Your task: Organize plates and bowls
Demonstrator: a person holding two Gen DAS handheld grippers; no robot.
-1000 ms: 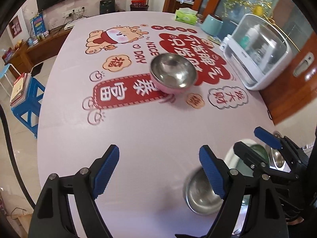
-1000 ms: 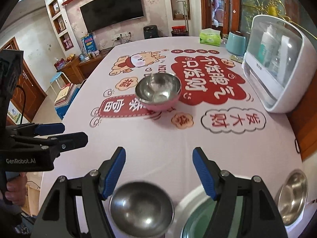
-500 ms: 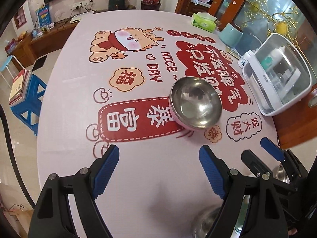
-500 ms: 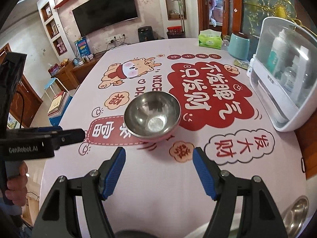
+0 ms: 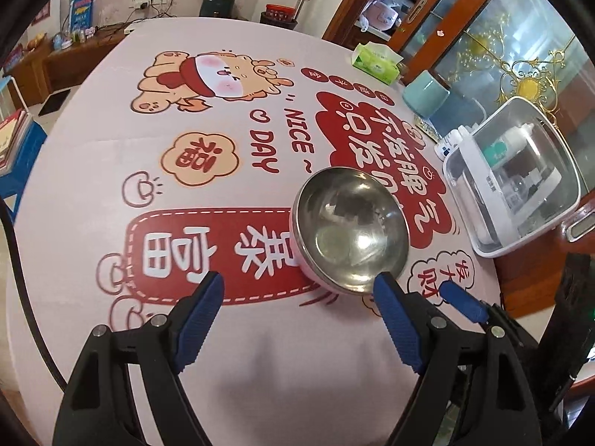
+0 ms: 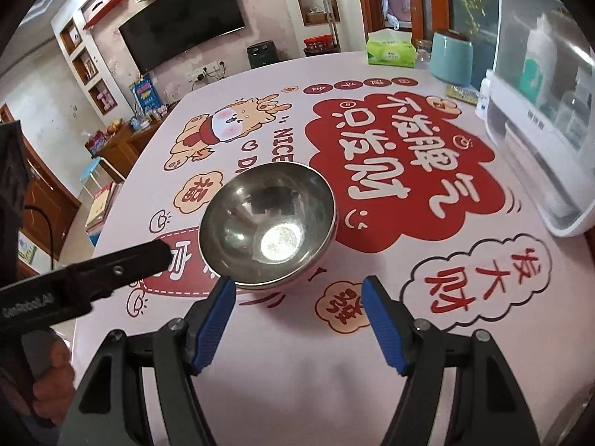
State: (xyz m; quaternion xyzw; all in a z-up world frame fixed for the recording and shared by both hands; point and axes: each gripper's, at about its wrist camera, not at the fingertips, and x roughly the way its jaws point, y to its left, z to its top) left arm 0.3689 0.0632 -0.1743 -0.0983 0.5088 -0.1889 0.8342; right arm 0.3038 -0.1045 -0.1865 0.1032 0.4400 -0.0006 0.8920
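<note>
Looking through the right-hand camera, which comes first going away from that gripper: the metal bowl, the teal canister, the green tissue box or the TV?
From the right gripper:
1. Metal bowl, just ahead, slightly left.
2. Teal canister, far right edge of the table.
3. Green tissue box, the table's far end, only a little beyond the canister.
4. TV, on the back wall, left.

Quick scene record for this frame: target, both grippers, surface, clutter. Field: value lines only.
target: steel bowl, upright, empty, pink outside
surface: pink printed tablecloth
left gripper: open, nothing between its fingers, bowl just ahead of its right finger
right gripper: open, nothing held, bowl just ahead of its left finger
clutter: white storage box, teal canister, tissue box, all along the far right edge
</note>
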